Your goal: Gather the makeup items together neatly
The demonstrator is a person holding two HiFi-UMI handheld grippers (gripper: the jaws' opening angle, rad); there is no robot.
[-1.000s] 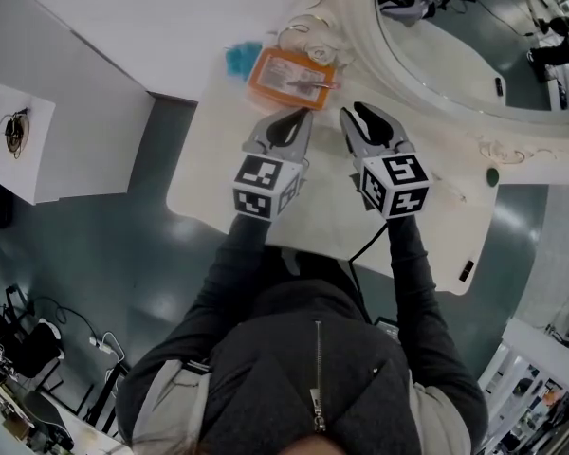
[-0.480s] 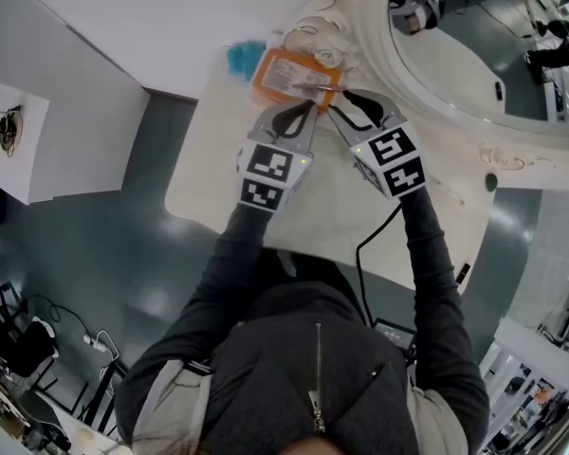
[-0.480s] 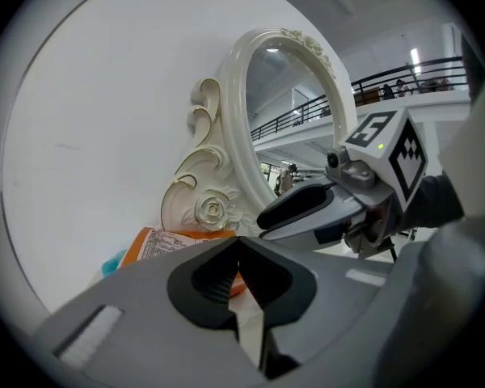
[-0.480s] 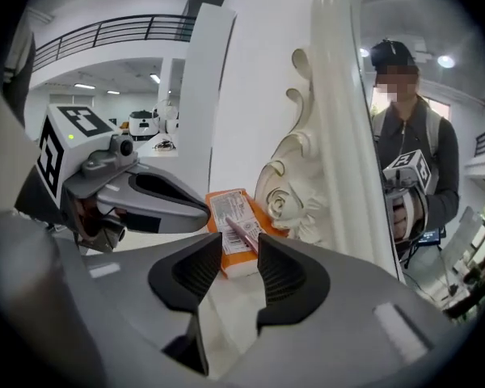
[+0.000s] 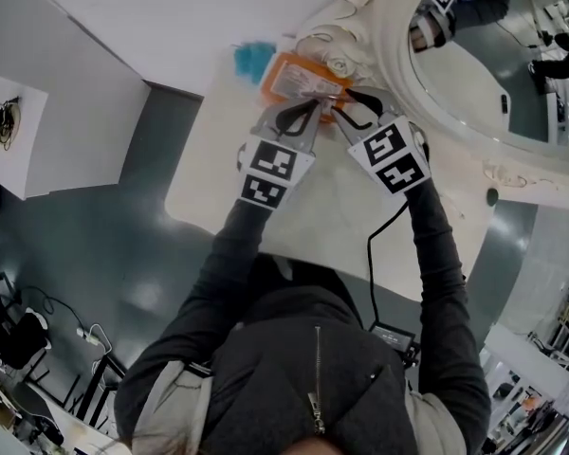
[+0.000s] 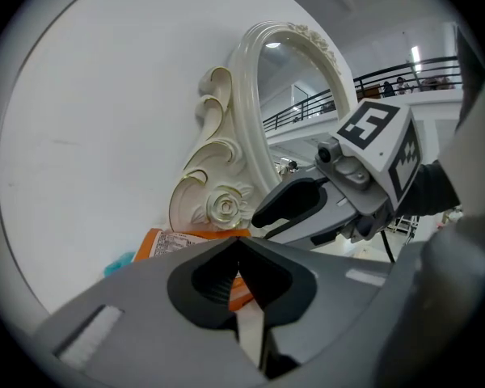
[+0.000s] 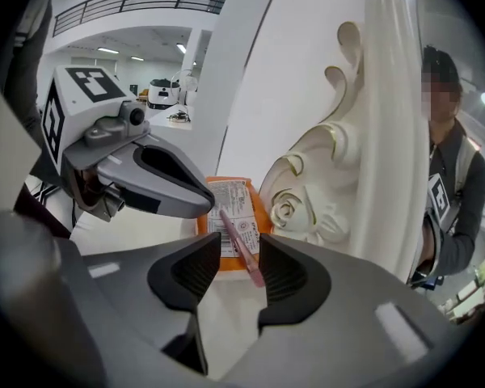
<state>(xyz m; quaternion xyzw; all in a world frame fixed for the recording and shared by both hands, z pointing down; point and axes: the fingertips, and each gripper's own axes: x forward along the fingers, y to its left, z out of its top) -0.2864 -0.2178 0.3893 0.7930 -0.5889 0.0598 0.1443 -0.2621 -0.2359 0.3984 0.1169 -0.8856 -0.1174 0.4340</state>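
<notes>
Packaging first: an orange packet [image 5: 299,76] with a printed white label lies flat on the white table [image 5: 332,197], at the foot of the ornate white mirror [image 5: 391,60] and just beside its carved rose. A slim pink makeup stick [image 7: 230,231] lies aslant across the packet's label, its near end jutting off the packet's edge. A teal item [image 5: 251,60] sits just behind the packet, on the side away from the mirror (too little of it shows to name it).

The right gripper [image 5: 339,102] points down at the packet from the mirror side. Its jaws stand apart and have just been opening, and the near end of the pink stick lies in the gap between them, close against the jaw nearer the mirror; the pads do not press on it.

The left gripper [image 5: 315,104] sits just beside the right one, the two tips nearly meeting over the packet's near edge. Its jaws are closed tip to tip with nothing between them, and the orange packet lies straight ahead just beyond them
</notes>
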